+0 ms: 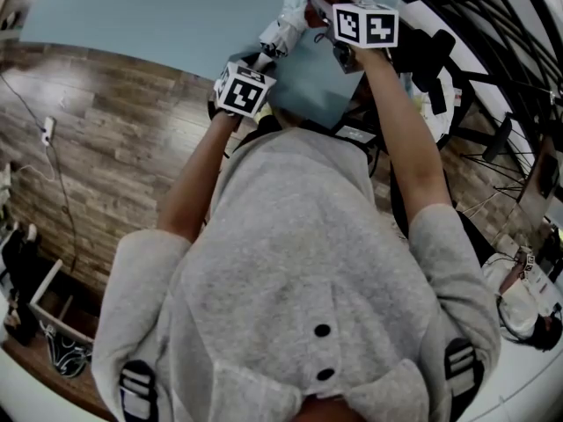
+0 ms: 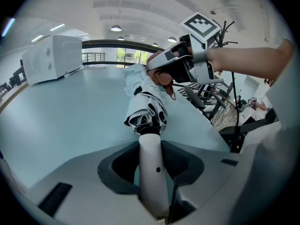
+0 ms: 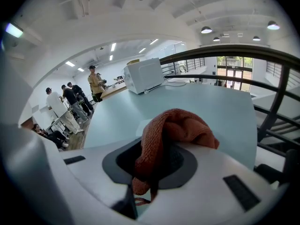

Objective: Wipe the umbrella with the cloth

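— What carries the things here?
— A wide, pale blue table (image 2: 61, 121) with a smooth top.
— And what lies directly on it?
— A white box-shaped appliance (image 2: 54, 57) stands at its far end.

i see the folded white-and-black umbrella (image 2: 147, 109), white handle nearest, slanting above the pale blue table (image 2: 61, 121); bunched rust-orange cloth (image 3: 176, 130) at its far end, also above the table.

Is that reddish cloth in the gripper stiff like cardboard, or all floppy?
Probably floppy: the cloth bunches up and droops over the right gripper that pinches it. It looks knitted and fuzzy, so it is likely light for its size and not slippery to hold.
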`<control>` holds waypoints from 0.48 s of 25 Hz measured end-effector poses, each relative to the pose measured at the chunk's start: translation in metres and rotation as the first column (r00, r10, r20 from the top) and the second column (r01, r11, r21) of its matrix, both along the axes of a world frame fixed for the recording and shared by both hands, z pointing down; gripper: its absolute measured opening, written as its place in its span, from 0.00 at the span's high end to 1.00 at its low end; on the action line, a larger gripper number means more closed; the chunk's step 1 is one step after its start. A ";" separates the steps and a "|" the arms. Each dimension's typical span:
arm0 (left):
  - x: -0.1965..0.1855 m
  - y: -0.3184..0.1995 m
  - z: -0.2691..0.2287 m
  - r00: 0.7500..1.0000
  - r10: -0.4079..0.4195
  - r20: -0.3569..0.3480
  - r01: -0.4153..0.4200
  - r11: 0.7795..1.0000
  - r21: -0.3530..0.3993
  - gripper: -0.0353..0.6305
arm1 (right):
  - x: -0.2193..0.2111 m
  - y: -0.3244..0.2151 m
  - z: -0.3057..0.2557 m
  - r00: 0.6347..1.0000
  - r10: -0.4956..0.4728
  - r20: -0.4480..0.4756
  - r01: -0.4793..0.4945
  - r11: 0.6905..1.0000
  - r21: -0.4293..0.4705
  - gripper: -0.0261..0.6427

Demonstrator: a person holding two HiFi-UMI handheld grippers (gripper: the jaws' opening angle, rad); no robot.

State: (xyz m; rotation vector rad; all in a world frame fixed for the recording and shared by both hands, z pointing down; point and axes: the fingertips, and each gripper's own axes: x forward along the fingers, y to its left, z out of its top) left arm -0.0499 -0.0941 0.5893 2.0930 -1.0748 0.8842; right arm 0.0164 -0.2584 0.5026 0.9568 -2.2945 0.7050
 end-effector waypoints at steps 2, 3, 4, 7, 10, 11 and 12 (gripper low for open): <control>0.000 0.000 -0.001 1.000 0.000 -0.002 0.000 1.000 0.001 0.71 | 0.002 -0.005 0.000 1.000 0.004 -0.016 -0.004 1.000 0.009 0.85; 0.000 0.000 -0.001 1.000 0.000 -0.002 0.000 1.000 0.002 0.71 | 0.003 -0.007 0.000 1.000 0.006 -0.024 -0.005 1.000 0.013 0.85; 0.000 -0.001 0.000 1.000 0.000 -0.001 0.000 1.000 0.003 0.71 | 0.004 -0.010 0.000 0.999 0.007 -0.034 -0.006 1.000 0.018 0.85; 0.001 -0.001 0.000 1.000 0.002 -0.002 -0.002 1.000 0.004 0.71 | 0.009 -0.018 0.000 0.997 0.016 -0.070 -0.014 0.999 0.038 0.85; 0.000 0.001 -0.001 1.000 0.004 -0.002 -0.004 1.000 0.005 0.71 | 0.012 -0.024 -0.001 0.995 0.029 -0.095 -0.025 0.998 0.050 0.85; 0.000 0.001 -0.001 1.000 0.004 -0.002 -0.004 1.000 0.004 0.71 | 0.014 -0.027 -0.002 0.994 0.033 -0.108 -0.027 0.998 0.058 0.85; 0.000 0.001 0.000 1.000 0.003 -0.003 -0.003 1.000 0.004 0.71 | 0.016 -0.031 -0.004 0.991 0.038 -0.125 -0.029 0.997 0.071 0.85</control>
